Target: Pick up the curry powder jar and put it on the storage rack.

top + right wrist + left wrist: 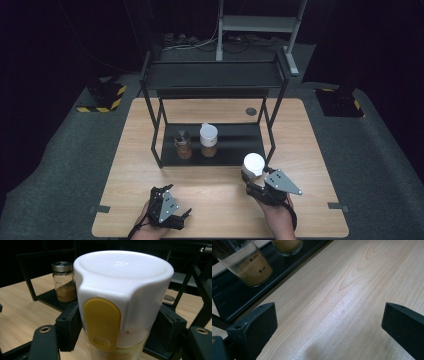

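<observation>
Gripping the white-lidded jar (123, 305) between its jaws, the right gripper (260, 184) holds it over the table (210, 200) just before the rack (215, 80), not yet shelved. Left gripper (167, 210) rests spread and empty nearby. Beyond, two jars (183, 145) (208, 140) already stand on the rack's lower shelf; placing this one looks like what remains.

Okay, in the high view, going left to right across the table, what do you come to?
Left gripper → silver-lidded spice jar → white-lidded jar on the rack's lower shelf → white-lidded jar held in the right gripper.
</observation>
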The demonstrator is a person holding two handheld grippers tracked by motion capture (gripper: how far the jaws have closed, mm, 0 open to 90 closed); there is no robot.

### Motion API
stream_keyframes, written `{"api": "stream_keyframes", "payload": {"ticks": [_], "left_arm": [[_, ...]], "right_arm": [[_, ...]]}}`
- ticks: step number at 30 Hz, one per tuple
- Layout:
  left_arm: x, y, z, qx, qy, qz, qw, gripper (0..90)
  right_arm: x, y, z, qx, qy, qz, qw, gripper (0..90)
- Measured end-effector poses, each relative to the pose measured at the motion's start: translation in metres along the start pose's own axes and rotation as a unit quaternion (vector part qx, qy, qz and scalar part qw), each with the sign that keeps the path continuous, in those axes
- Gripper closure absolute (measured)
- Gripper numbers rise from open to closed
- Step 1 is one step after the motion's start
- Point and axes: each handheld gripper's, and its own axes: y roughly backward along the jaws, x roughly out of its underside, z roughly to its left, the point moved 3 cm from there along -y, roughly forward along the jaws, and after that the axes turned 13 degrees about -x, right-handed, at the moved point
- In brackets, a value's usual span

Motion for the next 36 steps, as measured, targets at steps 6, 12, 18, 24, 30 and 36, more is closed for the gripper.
{"api": "stream_keyframes", "payload": {"ticks": [6, 12, 18, 24, 30, 36], "left_arm": [[0.001, 0.000, 0.000, 0.000, 0.001, -0.003, 1.0000, 0.6], [0.002, 0.001, 0.000, 0.001, 0.004, -0.004, 1.0000, 0.6], [0.002, 0.001, 0.000, 0.001, 0.002, -0.005, 1.0000, 0.6], [0.001, 0.001, -0.001, 0.001, -0.004, -0.005, 1.0000, 0.6], [0.002, 0.001, 0.000, 0.001, 0.001, -0.008, 1.0000, 0.6], [0.002, 0.001, 0.001, 0.004, 0.001, -0.008, 1.0000, 0.6]], "right_arm": [[-0.006, -0.009, -0.005, -0.002, -0.010, -0.005, 0.9999, 30.4], [-0.014, -0.015, -0.010, -0.001, -0.016, -0.007, 0.9998, 30.4], [-0.022, -0.019, -0.016, 0.001, -0.026, -0.010, 0.9996, 30.4], [-0.028, -0.025, -0.021, 0.007, -0.028, -0.009, 0.9996, 30.4], [-0.033, -0.033, -0.027, 0.013, -0.026, -0.006, 0.9996, 30.4], [-0.037, -0.043, -0.032, 0.016, -0.026, -0.002, 0.9995, 30.4]]}}
